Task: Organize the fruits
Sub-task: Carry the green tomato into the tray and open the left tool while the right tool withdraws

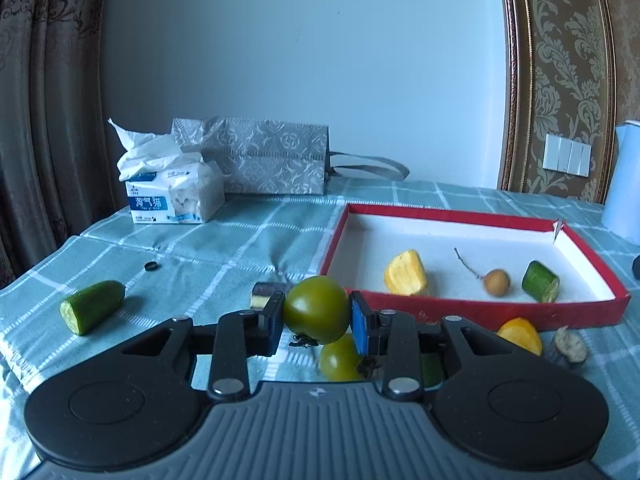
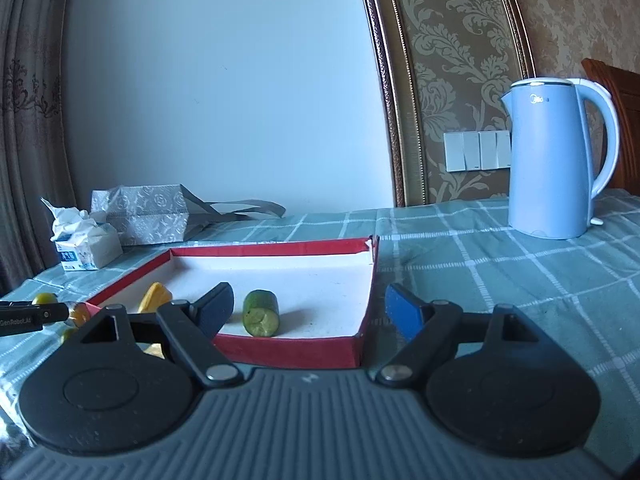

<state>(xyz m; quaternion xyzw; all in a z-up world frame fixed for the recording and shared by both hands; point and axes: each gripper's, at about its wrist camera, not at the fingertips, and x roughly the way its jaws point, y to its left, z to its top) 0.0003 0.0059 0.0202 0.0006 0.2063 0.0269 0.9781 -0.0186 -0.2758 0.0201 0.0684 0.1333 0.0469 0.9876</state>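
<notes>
My left gripper point(image 1: 317, 322) is shut on a green tomato point(image 1: 316, 309) and holds it above the tablecloth, left of the red-rimmed white tray point(image 1: 480, 314). A second green tomato point(image 1: 338, 358) lies below it. The tray holds a yellow fruit piece point(image 1: 405, 273), a small brown fruit with a stem point(image 1: 496, 282) and a cucumber piece point(image 1: 541, 281). My right gripper point(image 2: 308, 312) is open and empty at the tray's near edge point(image 2: 288, 350), with the cucumber piece point(image 2: 261, 313) between its fingers' line.
On the cloth lie a cucumber half point(image 1: 91, 306), a dark vegetable piece point(image 1: 266, 294), an orange piece point(image 1: 520, 334) and a grey stub point(image 1: 568, 346). A tissue pack point(image 1: 172, 192) and grey bag point(image 1: 260, 160) stand at the back. A blue kettle point(image 2: 556, 160) stands right.
</notes>
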